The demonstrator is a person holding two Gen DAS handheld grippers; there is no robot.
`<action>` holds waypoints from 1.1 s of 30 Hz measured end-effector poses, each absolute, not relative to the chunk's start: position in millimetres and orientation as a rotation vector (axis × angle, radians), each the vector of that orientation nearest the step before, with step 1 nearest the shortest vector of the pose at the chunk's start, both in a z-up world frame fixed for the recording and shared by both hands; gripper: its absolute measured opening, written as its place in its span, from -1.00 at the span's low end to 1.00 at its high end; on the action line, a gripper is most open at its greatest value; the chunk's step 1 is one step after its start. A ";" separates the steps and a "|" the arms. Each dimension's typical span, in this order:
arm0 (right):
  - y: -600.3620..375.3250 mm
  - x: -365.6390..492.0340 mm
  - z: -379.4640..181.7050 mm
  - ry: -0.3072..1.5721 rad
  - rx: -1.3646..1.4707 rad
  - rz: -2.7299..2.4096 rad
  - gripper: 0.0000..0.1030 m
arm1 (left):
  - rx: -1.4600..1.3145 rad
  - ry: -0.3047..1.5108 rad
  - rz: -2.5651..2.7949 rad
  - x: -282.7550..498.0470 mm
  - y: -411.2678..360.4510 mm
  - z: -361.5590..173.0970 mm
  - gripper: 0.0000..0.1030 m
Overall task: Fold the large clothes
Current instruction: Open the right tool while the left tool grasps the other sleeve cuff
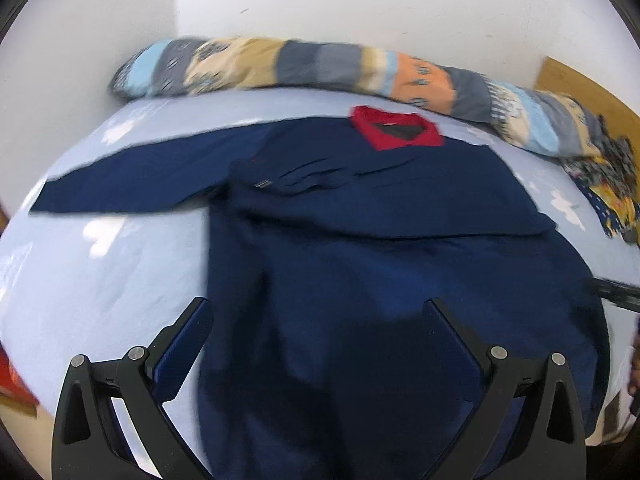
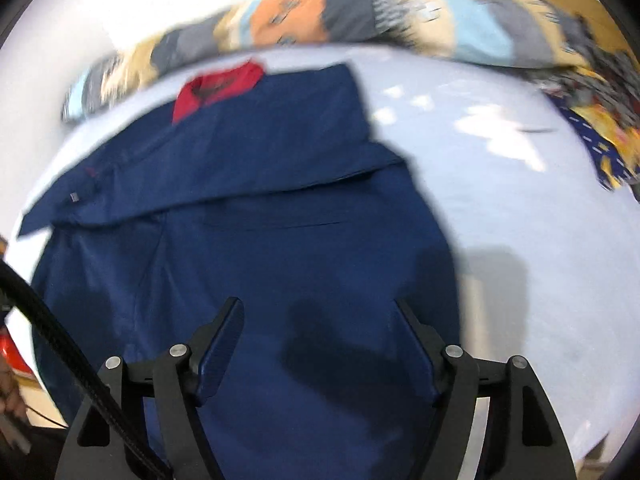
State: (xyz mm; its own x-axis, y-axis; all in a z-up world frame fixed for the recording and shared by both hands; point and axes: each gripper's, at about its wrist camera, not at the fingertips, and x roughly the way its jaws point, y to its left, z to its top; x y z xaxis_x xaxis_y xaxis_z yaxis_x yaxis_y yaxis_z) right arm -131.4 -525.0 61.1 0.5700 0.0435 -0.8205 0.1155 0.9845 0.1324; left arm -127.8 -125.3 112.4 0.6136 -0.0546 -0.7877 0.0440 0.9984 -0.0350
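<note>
Both grippers — left gripper (image 1: 318, 308) and right gripper (image 2: 318, 308) — hovered spread apart, empty, over the navy shirt (image 1: 360, 220) on the bed (image 1: 100, 280).

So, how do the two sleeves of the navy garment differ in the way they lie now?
The left sleeve lies stretched out flat to the side on the bed sheet, away from the body of the navy garment. The right sleeve is folded inward and lies across the chest, below the red collar. So the left sleeve rests on the sheet, and the right sleeve rests on the garment itself. Both are the same dark navy cloth and lie flat.
</note>
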 end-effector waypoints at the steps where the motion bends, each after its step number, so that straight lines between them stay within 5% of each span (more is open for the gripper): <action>1: -536.5 -144.7 64.0 0.952 0.198 -0.054 0.60 | -0.031 0.919 -0.042 -129.8 -112.4 110.5 1.00; 12: -599.7 -189.5 16.8 1.086 0.436 0.066 0.51 | -0.477 1.121 -0.143 -165.1 -12.1 56.7 0.93; 14: -591.7 -186.5 14.1 1.091 0.447 0.104 0.11 | -0.470 1.140 -0.178 -165.2 -18.4 51.8 0.30; 16: -582.1 -184.3 12.2 1.114 0.382 0.070 -0.65 | -0.412 1.151 -0.179 -164.5 -29.0 49.4 0.07; 17: -578.0 -183.8 12.1 1.120 0.341 0.050 -0.74 | -0.371 1.155 -0.193 -164.1 -36.3 47.8 -0.21; 20: -575.5 -185.7 13.2 1.115 0.317 0.038 -0.84 | -0.229 1.161 -0.131 -164.5 -50.5 46.9 -0.65; 22: -573.0 -186.9 15.8 1.107 0.286 0.019 -0.90 | -0.190 1.149 -0.110 -163.3 -53.2 48.0 -0.76; 33: -620.2 -204.6 30.2 1.088 0.259 -0.266 -0.93 | -0.239 1.077 0.134 -185.6 -10.6 65.3 -0.73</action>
State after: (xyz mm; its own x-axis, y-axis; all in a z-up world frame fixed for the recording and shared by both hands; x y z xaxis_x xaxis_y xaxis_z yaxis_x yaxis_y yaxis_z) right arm -204.6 -620.2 30.2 0.4385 -0.0852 -0.8947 0.3375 0.9382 0.0761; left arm -185.6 -10.6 65.3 0.4690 -0.0074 -0.8832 -0.2243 0.9662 -0.1272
